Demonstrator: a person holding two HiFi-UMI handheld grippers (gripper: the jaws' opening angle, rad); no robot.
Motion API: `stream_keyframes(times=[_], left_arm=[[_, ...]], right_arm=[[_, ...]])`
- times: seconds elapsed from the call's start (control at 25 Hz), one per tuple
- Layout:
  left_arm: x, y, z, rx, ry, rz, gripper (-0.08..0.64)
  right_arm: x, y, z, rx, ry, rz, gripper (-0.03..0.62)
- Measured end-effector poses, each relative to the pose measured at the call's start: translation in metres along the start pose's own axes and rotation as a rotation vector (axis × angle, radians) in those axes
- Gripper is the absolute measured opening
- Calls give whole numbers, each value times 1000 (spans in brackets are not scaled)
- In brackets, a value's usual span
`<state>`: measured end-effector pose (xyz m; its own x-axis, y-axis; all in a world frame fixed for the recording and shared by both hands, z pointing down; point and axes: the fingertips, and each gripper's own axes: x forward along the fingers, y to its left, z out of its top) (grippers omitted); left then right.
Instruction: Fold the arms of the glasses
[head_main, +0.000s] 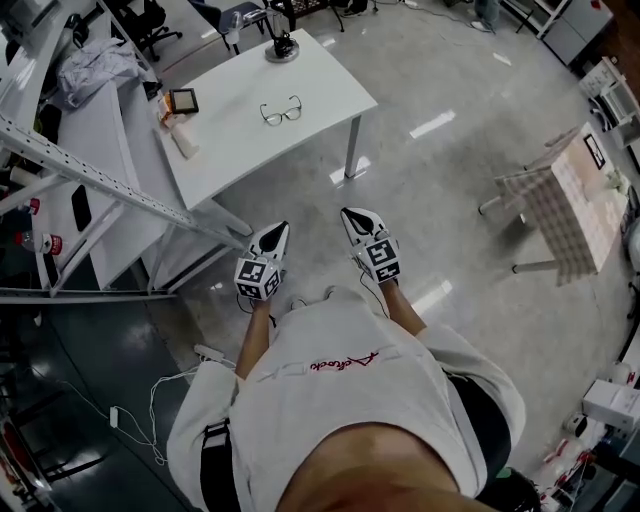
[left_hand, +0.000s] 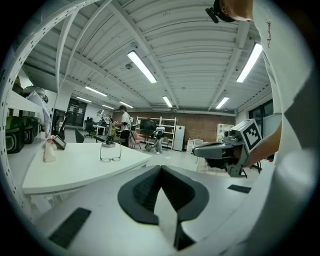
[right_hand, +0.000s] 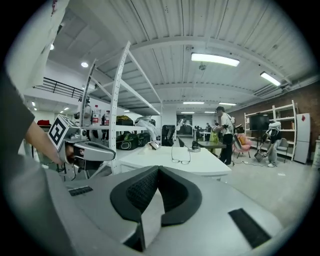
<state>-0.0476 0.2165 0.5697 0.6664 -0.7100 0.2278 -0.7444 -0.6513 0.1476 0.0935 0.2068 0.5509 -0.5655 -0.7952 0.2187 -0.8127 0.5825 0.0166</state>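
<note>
A pair of dark-framed glasses (head_main: 281, 111) lies with its arms unfolded on the white table (head_main: 310, 80), well ahead of me. The same glasses (left_hand: 110, 158) show small in the left gripper view and again as the glasses (right_hand: 180, 161) in the right gripper view. My left gripper (head_main: 275, 234) and right gripper (head_main: 354, 216) are held side by side above the floor, far short of the table. Both are shut, jaws pressed together with nothing between them. The right gripper (left_hand: 197, 149) shows in the left gripper view, the left gripper (right_hand: 111, 152) in the right one.
A small black stand (head_main: 283, 48) sits at the table's far edge, a tablet-like device (head_main: 183, 100) and a pale packet (head_main: 184, 141) at its left end. Metal shelving (head_main: 70, 170) runs along the left. A chequered table (head_main: 560, 210) stands to the right. A person (right_hand: 223, 131) stands beyond the table.
</note>
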Motion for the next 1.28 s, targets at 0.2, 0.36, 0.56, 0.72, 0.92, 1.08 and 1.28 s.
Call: stream_keyframes(times=[0.2, 0.36, 0.56, 0.72, 0.92, 1.08, 1.28], left_arm=[[13, -14, -3, -3, 7, 5, 28], [21, -20, -5, -1, 13, 11, 28], [29, -16, -4, -7, 15, 24, 28], [40, -13, 1, 10, 11, 16, 28], [49, 4, 3, 4, 0, 28, 28], [62, 22, 7, -9, -12, 32, 28], [83, 55, 15, -25, -28, 32, 28]], right_arm=[[1, -3, -3, 8, -4, 68, -3], [2, -5, -6, 8, -9, 96, -3], [7, -13, -5, 9, -13, 110, -3], [14, -24, -6, 11, -16, 100, -3], [29, -31, -6, 8, -15, 97, -3], [50, -41, -4, -5, -11, 96, -3], [86, -52, 3, -20, 3, 104, -3]])
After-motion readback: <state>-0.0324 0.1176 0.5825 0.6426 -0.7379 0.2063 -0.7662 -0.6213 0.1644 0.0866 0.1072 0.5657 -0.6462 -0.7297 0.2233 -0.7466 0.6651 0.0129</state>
